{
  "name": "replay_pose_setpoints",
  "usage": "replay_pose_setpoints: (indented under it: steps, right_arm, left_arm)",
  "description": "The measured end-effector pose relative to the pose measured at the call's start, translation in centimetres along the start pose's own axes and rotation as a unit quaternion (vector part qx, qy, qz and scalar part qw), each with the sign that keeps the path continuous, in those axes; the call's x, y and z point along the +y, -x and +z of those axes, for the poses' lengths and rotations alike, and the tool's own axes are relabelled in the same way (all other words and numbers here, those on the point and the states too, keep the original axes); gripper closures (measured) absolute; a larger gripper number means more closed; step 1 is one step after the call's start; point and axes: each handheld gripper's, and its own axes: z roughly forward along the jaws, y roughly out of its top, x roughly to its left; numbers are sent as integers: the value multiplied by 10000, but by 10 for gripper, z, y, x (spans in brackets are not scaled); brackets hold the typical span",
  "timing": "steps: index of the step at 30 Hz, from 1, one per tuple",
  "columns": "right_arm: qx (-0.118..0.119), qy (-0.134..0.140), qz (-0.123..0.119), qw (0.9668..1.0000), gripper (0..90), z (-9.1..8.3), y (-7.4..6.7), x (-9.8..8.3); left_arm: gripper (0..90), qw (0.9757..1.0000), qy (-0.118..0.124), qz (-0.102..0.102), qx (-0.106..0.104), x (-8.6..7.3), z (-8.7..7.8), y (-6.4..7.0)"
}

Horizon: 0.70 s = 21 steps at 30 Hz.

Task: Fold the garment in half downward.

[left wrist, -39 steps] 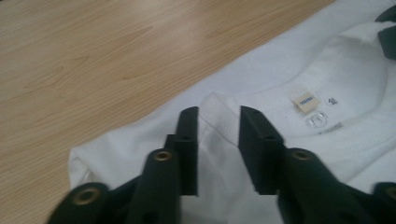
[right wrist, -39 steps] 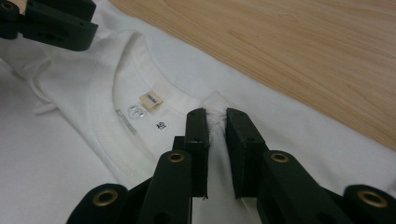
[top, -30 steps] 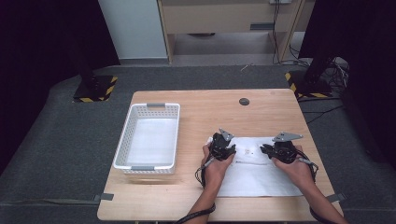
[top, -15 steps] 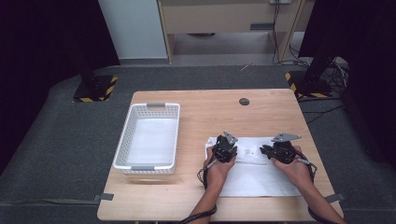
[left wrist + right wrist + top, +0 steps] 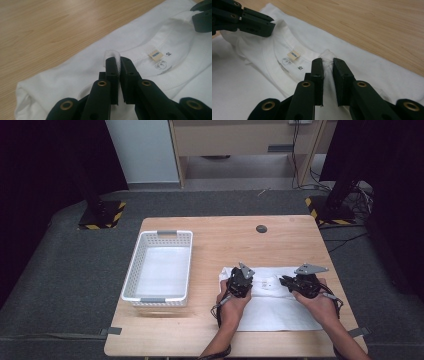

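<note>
- While both hands work at its near right part, the wooden table [image 5: 280, 240] carries everything: a white T-shirt [image 5: 280, 312] lies flat there, neckline away from the person.
- White slotted basket [image 5: 159, 270] stands at the table's left, well apart from the shirt, nothing inside that I can make out.
- Left gripper [image 5: 119, 65]: jaws have just been closing, and a pinch of white fabric beside the collar now sits clamped between them. Against the earlier high views, it has shifted slightly along the neckline.
- Right gripper [image 5: 327, 65]: jaws clamped on a fold at the other shoulder.
- Neck label [image 5: 154, 55] lies between the two grips.
- Judgement: both shoulders are secured, so lifting or folding the shirt can start.
</note>
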Motion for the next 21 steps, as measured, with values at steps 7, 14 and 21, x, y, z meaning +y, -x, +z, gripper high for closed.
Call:
replay_pose_setpoints:
  steps: [7, 14, 21]
  right_arm:
    - [98, 125, -194, 9997, 791, -24, -15, -6]
    - [266, 47, -408, 9988, 791, -33, -37, -23]
    - [343, -173, -448, 9983, 790, -29, -44, -41]
  left_arm:
    - [862, 9999, 130, 86, -15, -15, -29, 12]
    - [848, 9999, 147, 63, -43, -46, -43, 27]
    - [577, 9996, 263, 67, 17, -63, -49, 33]
